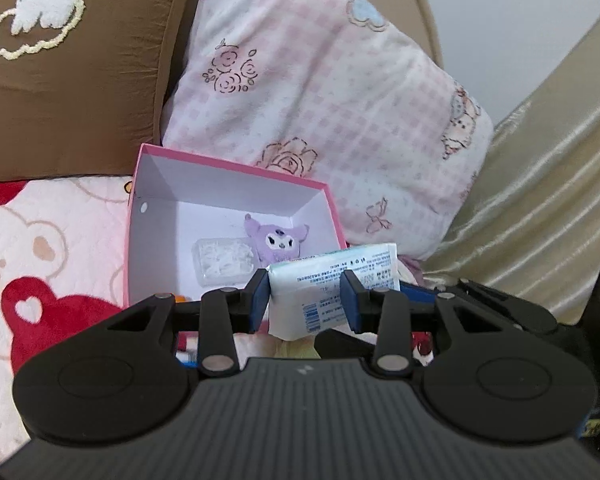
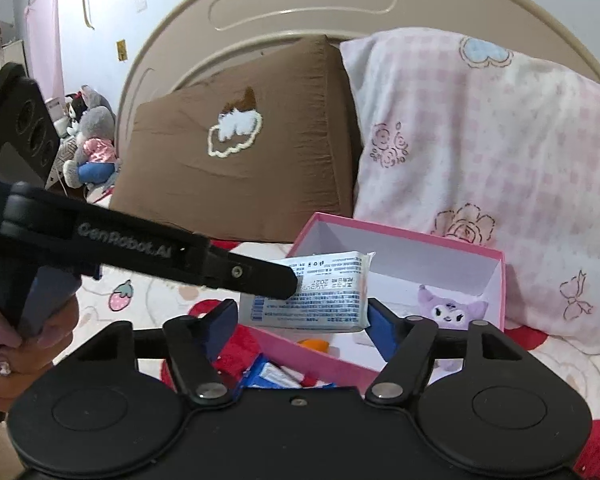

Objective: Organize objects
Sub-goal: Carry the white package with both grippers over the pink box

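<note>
Bed with printed quilt (image 1: 40, 232), left tool (image 1: 306, 296) clamped on white tissue pack (image 1: 332, 284) above open pink box (image 1: 236, 184), right tool (image 2: 300, 322) jaws parted, clear of pack, purple plush (image 1: 276, 240) inside box.

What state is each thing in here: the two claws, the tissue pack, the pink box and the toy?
Left claw: shut on the tissue pack.
Right claw: open, empty.
Tissue pack: held up, near the pink box.
Pink box: open, no lid on.
Purple plush toy: lying inside the box.
</note>
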Demonstrator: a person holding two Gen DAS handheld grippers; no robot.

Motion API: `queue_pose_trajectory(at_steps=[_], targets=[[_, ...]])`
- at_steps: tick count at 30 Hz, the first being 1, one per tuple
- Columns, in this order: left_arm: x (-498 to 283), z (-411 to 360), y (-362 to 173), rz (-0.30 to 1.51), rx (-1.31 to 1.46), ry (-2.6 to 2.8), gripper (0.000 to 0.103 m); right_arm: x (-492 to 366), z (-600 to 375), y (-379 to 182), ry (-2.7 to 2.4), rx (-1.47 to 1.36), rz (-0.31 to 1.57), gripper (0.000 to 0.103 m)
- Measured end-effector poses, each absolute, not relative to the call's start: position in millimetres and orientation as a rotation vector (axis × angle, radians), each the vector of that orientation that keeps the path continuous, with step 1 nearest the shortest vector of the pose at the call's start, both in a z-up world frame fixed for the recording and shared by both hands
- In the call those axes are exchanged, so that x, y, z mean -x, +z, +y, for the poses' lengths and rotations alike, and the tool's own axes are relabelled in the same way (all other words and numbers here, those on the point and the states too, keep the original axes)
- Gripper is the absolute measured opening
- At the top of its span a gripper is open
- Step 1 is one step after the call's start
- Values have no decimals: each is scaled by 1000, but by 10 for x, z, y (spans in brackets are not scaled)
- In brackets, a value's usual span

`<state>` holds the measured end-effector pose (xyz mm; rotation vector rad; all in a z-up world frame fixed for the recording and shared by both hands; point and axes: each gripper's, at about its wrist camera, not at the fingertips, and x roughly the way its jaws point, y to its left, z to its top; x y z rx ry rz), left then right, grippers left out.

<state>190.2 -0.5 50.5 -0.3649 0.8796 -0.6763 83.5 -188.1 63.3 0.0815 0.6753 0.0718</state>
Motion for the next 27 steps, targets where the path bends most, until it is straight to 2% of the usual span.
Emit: queue_pose_trajectory(at_steps=[4, 6, 8, 14, 27], targets=[[-2097, -158, 495, 879, 330, -642, 36, -1020, -2034, 585, 58, -96, 697, 66], [-2160, -229, 488, 856, 296, -631, 37, -1101, -2123, 546, 57, -115, 713, 50], [-2218, -263, 459, 858, 299, -632, 37, -1164, -2223, 496, 69, -140, 729, 46], [-2448, -410, 299, 883, 303, -630, 37, -1326, -2468, 319, 47, -212, 745, 42], [-3068, -722, -450, 1027, 346, -526, 37, -1935, -2943, -311, 48, -315, 851, 42]])
